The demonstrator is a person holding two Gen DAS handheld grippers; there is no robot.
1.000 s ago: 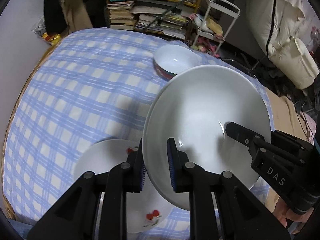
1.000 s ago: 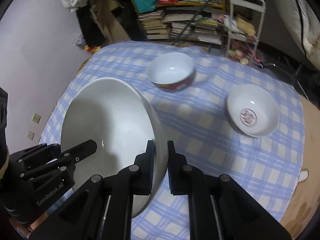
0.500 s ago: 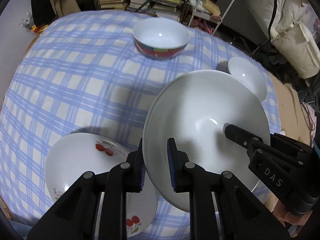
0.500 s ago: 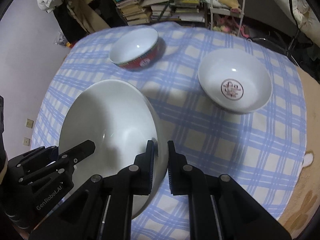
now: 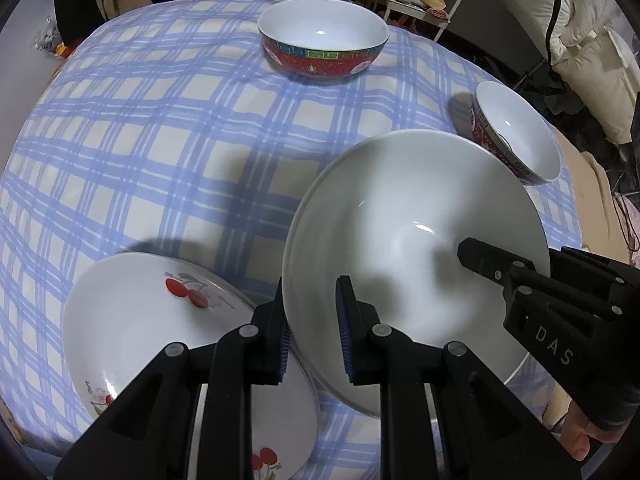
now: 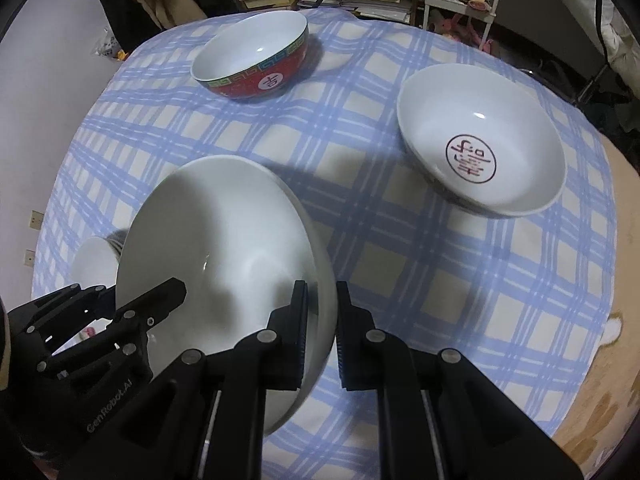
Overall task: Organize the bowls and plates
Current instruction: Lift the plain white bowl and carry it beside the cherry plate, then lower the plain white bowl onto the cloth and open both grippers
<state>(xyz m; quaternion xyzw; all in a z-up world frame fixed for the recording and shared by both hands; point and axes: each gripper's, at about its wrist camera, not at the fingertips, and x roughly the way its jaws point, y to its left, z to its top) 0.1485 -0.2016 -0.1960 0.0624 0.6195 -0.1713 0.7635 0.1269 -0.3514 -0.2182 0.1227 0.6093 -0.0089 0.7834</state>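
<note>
Both grippers clamped opposite rims of a large white bowl (image 5: 416,248), the left gripper (image 5: 312,332) on its left, the right gripper (image 6: 320,336) opposite. The cherry-patterned plate (image 5: 160,320) lay just left, below the tilted bowl.

Both wrist views look steeply down from close over the checked tablecloth (image 5: 160,140) toward the far bookshelves, left from the left edge, right opposite, sharing the plain white bowl (image 5: 400,232) and red bowl (image 6: 256,64).
</note>
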